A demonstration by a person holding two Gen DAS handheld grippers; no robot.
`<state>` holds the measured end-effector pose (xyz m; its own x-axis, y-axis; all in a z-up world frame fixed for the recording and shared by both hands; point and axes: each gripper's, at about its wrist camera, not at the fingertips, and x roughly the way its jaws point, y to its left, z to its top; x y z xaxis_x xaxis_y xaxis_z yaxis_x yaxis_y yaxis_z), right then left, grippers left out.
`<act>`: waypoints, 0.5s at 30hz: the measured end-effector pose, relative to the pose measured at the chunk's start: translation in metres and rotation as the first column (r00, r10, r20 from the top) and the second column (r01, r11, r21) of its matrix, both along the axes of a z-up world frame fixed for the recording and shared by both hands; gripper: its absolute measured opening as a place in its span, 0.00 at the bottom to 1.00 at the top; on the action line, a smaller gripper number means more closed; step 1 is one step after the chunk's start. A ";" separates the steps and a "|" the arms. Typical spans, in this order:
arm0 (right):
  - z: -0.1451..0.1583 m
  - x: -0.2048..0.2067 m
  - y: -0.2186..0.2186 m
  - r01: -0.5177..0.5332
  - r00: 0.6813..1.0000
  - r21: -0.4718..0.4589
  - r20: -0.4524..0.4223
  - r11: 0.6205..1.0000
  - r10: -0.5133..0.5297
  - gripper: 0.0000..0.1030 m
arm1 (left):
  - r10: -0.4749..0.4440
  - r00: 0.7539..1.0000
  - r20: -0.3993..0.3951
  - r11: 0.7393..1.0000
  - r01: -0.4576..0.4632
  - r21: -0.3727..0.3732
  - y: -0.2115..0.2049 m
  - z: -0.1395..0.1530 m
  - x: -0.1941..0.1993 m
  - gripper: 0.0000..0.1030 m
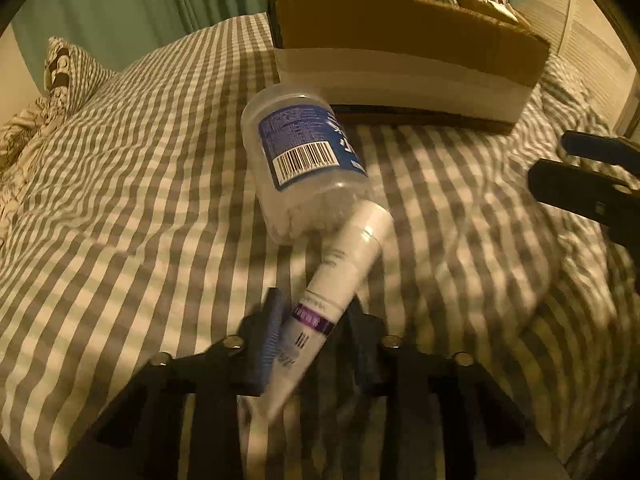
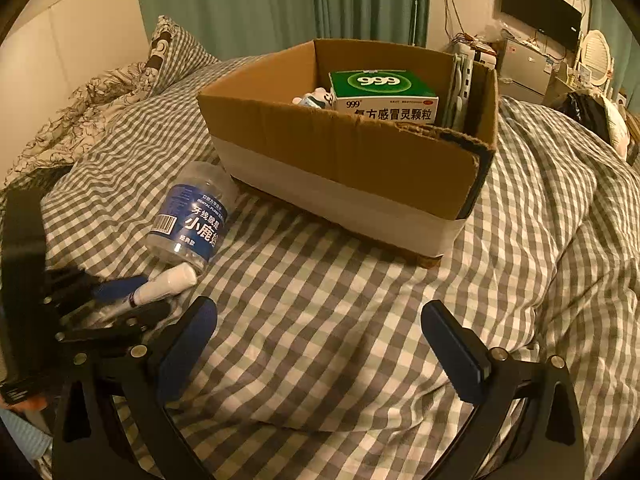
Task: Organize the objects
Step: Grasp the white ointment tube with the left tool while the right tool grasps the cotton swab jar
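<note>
My left gripper (image 1: 316, 320) is shut on a white tube with a purple band (image 1: 340, 276), whose cap end touches a clear floss jar with a blue label (image 1: 304, 160) lying on the bed. In the right wrist view the left gripper (image 2: 132, 300) holds the tube (image 2: 164, 284) just below the jar (image 2: 192, 216). My right gripper (image 2: 320, 336) is open and empty over the checked bedspread (image 2: 320, 304), in front of the open cardboard box (image 2: 360, 156). The right gripper shows at the right edge of the left wrist view (image 1: 588, 172).
The box (image 1: 400, 44) holds a green 999 medicine carton (image 2: 384, 92) and a small white item (image 2: 316, 98). Pillows (image 2: 168, 56) lie at the far left. Furniture and a wall screen (image 2: 540, 4) stand beyond the bed at the right.
</note>
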<state>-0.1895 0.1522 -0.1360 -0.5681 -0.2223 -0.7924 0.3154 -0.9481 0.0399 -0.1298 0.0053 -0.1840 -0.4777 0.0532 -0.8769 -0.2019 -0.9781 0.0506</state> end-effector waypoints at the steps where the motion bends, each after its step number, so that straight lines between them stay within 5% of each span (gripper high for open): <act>1: 0.002 0.002 0.000 0.003 1.000 0.001 -0.006 1.000 -0.003 0.99 | 0.003 1.000 0.018 0.999 -0.004 0.036 -0.004 0.005 0.005 0.15; 7: 0.019 0.014 -0.011 0.005 0.999 0.005 -0.034 1.000 -0.005 0.99 | 0.052 0.998 -0.045 0.995 -0.047 0.091 -0.031 0.047 0.021 0.15; 15: 0.031 0.013 -0.062 -0.021 0.999 -0.014 -0.049 1.000 0.021 0.99 | 0.201 0.970 -0.137 0.974 -0.183 0.137 -0.079 0.084 -0.008 0.15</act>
<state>-0.1760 0.0906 -0.1051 -0.6012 -0.2462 -0.7602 0.3371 -0.9407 0.0381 -0.1378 -0.0736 -0.0999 -0.6143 0.0506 -0.7875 -0.0091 -0.9983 -0.0570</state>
